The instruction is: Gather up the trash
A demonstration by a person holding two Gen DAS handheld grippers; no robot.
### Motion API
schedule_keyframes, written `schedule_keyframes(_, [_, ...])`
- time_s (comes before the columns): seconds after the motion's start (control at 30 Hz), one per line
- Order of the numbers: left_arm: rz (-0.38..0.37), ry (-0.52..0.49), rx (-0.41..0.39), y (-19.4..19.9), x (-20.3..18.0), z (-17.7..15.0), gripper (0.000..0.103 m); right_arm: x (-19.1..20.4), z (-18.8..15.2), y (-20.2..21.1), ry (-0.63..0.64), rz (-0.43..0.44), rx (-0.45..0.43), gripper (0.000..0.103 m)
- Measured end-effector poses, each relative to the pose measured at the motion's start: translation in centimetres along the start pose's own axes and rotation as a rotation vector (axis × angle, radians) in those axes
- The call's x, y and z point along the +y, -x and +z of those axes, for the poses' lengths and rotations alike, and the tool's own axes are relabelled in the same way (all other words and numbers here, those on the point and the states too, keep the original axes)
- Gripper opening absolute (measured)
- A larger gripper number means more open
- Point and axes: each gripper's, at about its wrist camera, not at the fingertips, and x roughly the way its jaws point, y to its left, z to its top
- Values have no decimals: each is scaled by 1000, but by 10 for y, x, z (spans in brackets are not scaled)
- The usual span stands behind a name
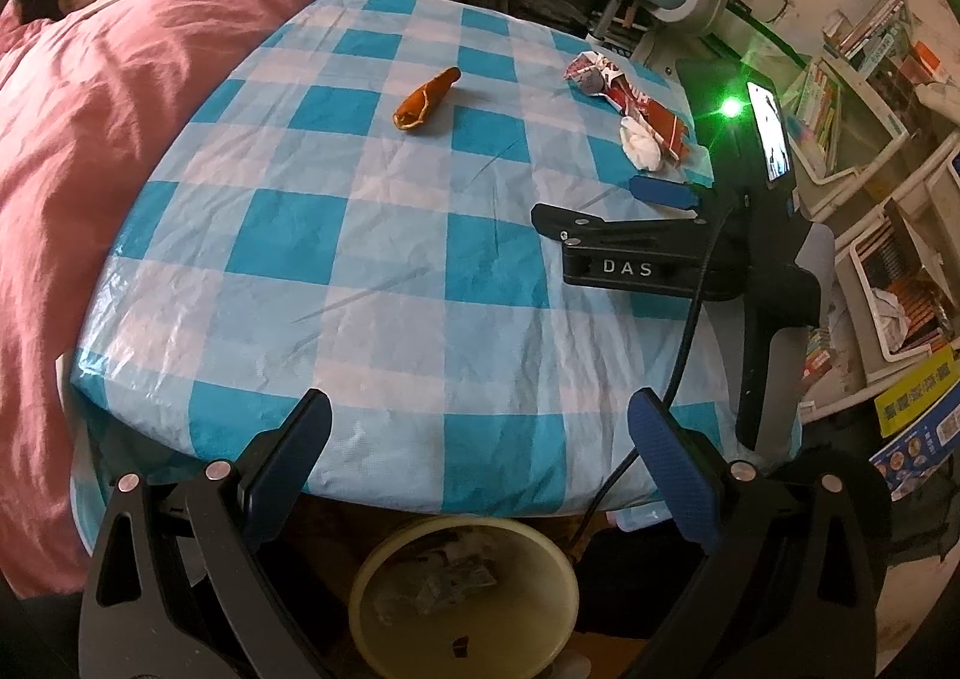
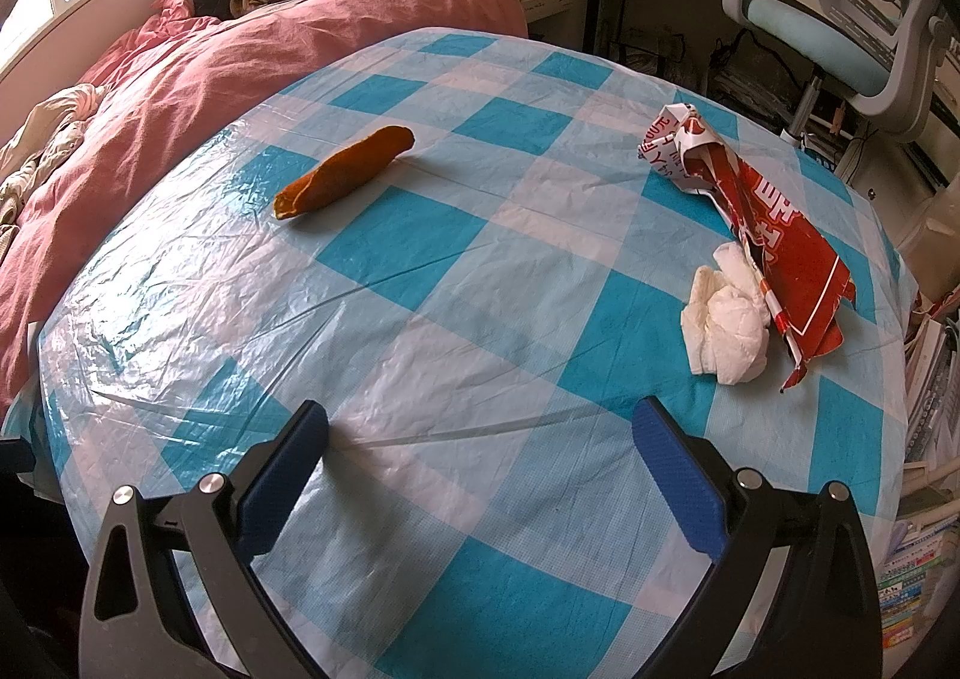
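1. My left gripper [image 1: 480,427] hangs at the table's [image 1: 336,259] near edge, fingers spread wide and empty, above a yellow bin [image 1: 465,598].
2. My right gripper [image 2: 480,439] is over the checked cloth, fingers also wide apart and empty.
3. I see the orange peel [image 2: 345,172] lying mid-table, long axis diagonal, narrow end pointing far-right.
4. The red wrapper [image 2: 762,217] runs lengthwise along the right edge, touching a white tissue wad [image 2: 729,316].

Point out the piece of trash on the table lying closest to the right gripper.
The crumpled white tissue, touching the red wrapper, lies nearest the open right gripper. The orange peel lies apart, far across the checked cloth.
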Motion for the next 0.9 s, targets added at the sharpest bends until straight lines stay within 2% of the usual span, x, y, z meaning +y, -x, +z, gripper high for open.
schedule_keyframes(0.33, [-18,5,11,-2,1,0,95,0,0,0,0,0,0,97])
schedule_keyframes(0.9, [13,-27,6,-5,-7,-4,95,0,0,0,0,0,0,97])
